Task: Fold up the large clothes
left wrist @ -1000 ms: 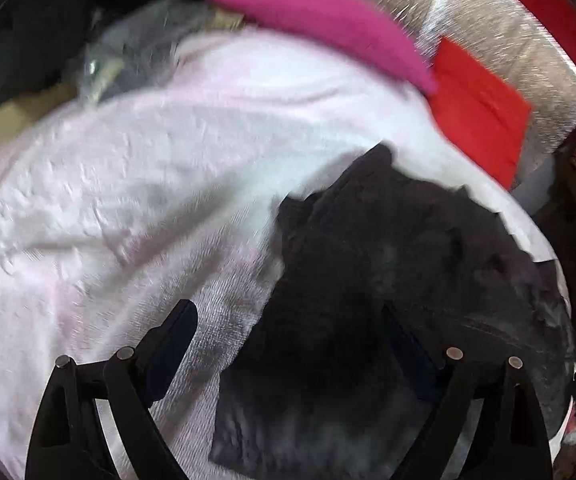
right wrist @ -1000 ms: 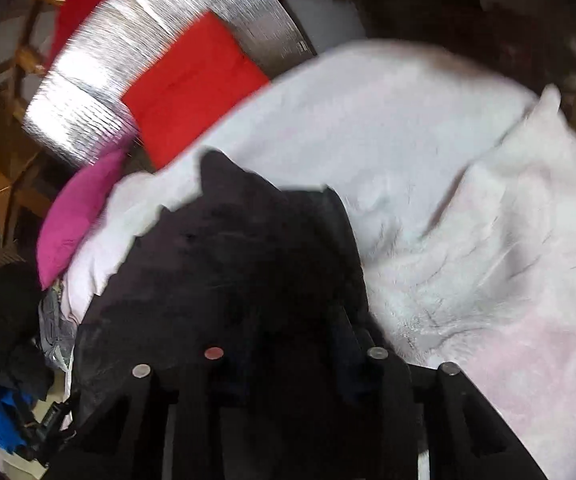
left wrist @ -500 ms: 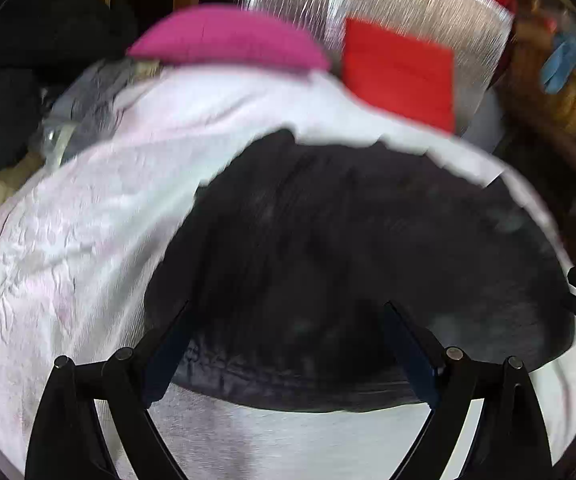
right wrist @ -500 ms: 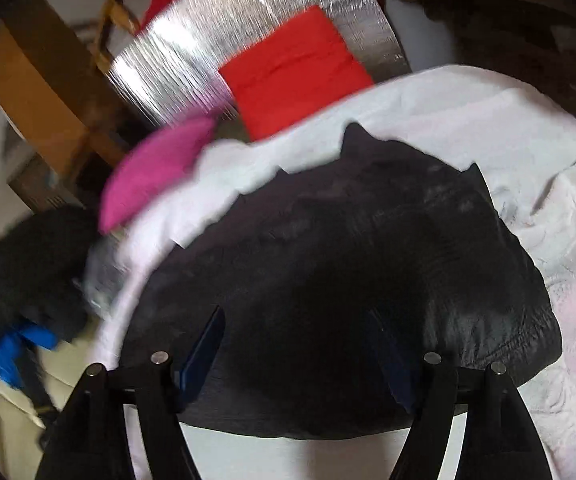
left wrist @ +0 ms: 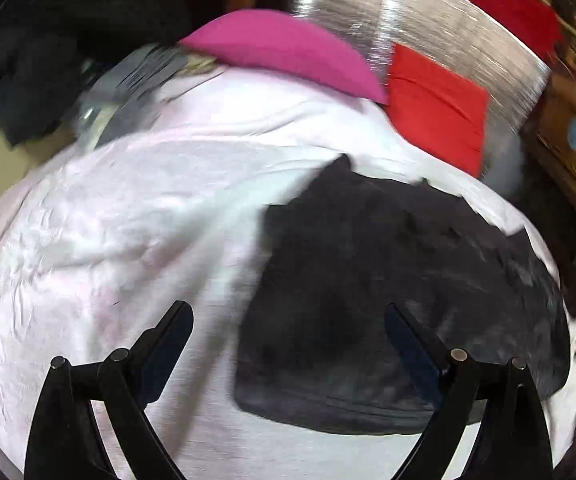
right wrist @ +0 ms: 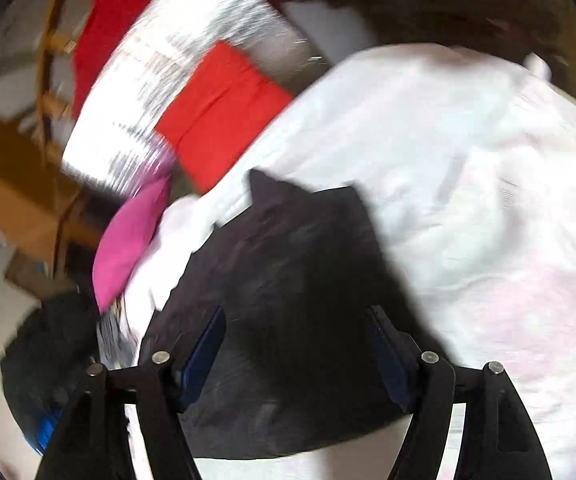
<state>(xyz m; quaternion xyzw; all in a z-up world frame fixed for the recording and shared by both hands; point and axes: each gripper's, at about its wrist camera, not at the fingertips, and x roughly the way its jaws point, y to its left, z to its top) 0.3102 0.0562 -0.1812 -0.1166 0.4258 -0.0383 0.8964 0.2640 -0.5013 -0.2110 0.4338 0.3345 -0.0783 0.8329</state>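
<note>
A black garment (left wrist: 388,300) lies folded into a compact block on the pale pink bed cover (left wrist: 128,220). In the left wrist view it fills the lower right, and my left gripper (left wrist: 288,320) hangs open above its left edge with nothing between the fingers. From the right wrist, the same black garment (right wrist: 288,312) lies under my right gripper (right wrist: 296,320), whose jaws stand wide apart and hold nothing. Both views are blurred by motion.
At the head of the bed (right wrist: 468,200) lie a magenta pillow (left wrist: 288,48) and a red cushion (left wrist: 436,112) against a silver foil panel (left wrist: 428,20). Dark clothes (left wrist: 48,60) are heaped off the far left edge. Wicker furniture (left wrist: 568,152) stands at the right.
The right gripper let go of the black garment and opened wide. The garment now lies folded flat. Both grippers have drawn back and swung sideways over it.
</note>
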